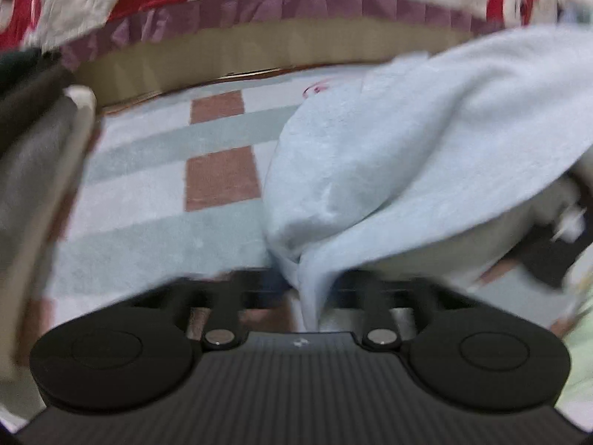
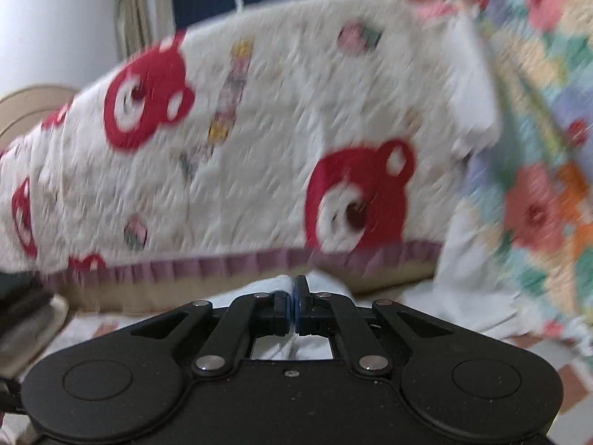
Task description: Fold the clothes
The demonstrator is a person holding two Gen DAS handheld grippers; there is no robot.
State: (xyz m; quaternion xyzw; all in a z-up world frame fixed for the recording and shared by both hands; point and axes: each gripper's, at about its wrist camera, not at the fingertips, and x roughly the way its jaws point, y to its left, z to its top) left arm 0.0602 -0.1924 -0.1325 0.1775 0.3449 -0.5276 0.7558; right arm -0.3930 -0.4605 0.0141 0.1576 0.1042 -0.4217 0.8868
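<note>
- Left gripper (image 1: 309, 289): ribbed black body; a gathered fold of the pale blue garment (image 1: 407, 155) runs down between its jaws, but cloth hides them, so I cannot tell their grip.
- Right gripper (image 2: 294, 306): jaws pressed together, blue pads pinching a soft white-blue edge of the garment (image 2: 274, 284).
- The garment — fleecy, rumpled — hangs lifted above a checked mat (image 1: 155, 193).
- Beyond: a quilted bedspread (image 2: 259, 129) with red bear faces and a pleated mauve frill.

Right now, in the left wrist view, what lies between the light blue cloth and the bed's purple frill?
In the left wrist view, a checked floor mat and the bed's tan base lie between the light blue cloth and the purple frill.
</note>
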